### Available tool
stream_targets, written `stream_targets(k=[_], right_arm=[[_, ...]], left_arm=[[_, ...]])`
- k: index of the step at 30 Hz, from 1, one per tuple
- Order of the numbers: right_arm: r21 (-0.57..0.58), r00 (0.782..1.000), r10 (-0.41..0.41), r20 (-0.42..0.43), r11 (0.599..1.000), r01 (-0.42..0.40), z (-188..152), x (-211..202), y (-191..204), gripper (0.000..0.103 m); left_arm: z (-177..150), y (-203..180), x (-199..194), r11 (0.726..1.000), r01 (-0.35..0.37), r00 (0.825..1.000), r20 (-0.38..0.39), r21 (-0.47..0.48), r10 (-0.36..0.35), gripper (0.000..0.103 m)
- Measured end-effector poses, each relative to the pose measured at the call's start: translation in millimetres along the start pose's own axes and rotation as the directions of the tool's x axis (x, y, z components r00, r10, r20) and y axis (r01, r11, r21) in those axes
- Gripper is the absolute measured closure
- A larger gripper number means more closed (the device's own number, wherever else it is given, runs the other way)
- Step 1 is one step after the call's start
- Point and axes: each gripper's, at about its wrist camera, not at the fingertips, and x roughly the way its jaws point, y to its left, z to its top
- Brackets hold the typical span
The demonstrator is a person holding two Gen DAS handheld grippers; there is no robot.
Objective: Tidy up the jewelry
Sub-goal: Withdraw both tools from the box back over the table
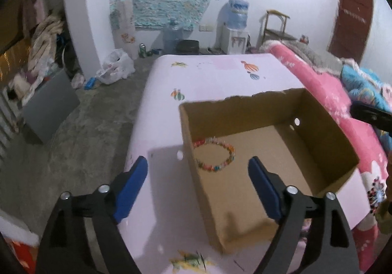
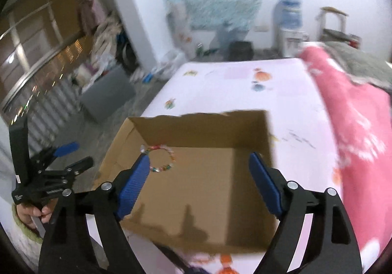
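Covering most of what you see is the pale pink worktop (image 1: pixel 220 78) with its printed cartoon figures, and a bright pink blanket (image 1: pixel 323 92) runs along its right edge. Sitting on that worktop is your open cardboard box (image 1: pixel 318 131), its torn far rim uppermost and two small holes in its right wall. Both tools hang above it: your left gripper (image 1: pixel 198 188) has its jaws spread wide, straddling the box's left wall with nothing between the blue pads, and your right gripper (image 2: pixel 199 183) has its jaws just as wide over the box floor, gripping nothing. Lying flat on the box floor, close to the far left corner, is the colourful beaded bracelet (image 1: pixel 215 156), clear of both tools as far as the blurred views let you tell.
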Motion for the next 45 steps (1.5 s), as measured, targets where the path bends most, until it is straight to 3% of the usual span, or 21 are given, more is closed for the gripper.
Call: stream_targets(k=[4,8,11,16,17,20,24,28,39,45], right_arm=[[0.172,1.0,-0.014,0.02,0.985,0.011,-37.8,-19.4,-50.1,0.021],[0.338,0.998,0.047,-0.045,0.941,-0.029,-63.4,8.0,-88.1,0.021],[0.361,0.996,0.039,-0.08,0.932,-0.008,-71.7,29.4,-96.3,0.021],[0.376,0.983,0.146,-0.109,0.922,-0.095,-77.6,39.8,-89.3,0.021],[0.374,0.98,0.167,-0.111,0.92,-0.115,-77.0,41.7,-83.7,0.019],[0.328,0.988,0.085,-0.125,0.944,-0.04,-75.8,42.0,-70.3,0.019],[0.31,0.991,0.024,-0.128,0.951,0.017,-73.4,45.7,-61.3,0.017],[0.301,0.993,0.028,-0.112,0.954,0.007,-70.1,46.2,-56.5,0.017],[0.356,0.995,0.047,-0.087,0.935,-0.014,-79.3,44.2,-66.7,0.017],[0.316,0.995,-0.082,-0.051,0.944,0.094,-85.2,14.3,-63.0,0.015]], left_arm=[[-35.6,10.3,-10.7,0.985,0.105,0.994,0.002,-0.136,-0.106,0.014],[-52.6,7.5,9.9,0.951,0.187,0.98,-0.022,-0.247,-0.198,0.011],[-55.1,3.9,35.0,0.939,0.168,0.978,-0.065,-0.299,-0.196,0.011],[-56.2,-3.7,53.3,0.887,0.277,0.944,-0.067,-0.371,-0.323,0.011],[-55.8,-5.8,52.7,0.89,0.268,0.947,-0.067,-0.37,-0.313,0.011],[-51.3,-15.0,53.3,0.91,0.223,0.962,-0.074,-0.351,-0.264,0.011],[-41.3,-18.7,56.3,0.915,0.195,0.969,-0.075,-0.354,-0.236,0.011],[-29.0,-22.6,61.7,0.936,0.151,0.981,-0.068,-0.318,-0.181,0.011],[-28.8,-22.7,77.3,0.95,0.134,0.984,-0.076,-0.281,-0.161,0.01],[-36.5,-18.7,48.0,0.971,0.09,0.996,0.008,-0.22,-0.091,0.009]])
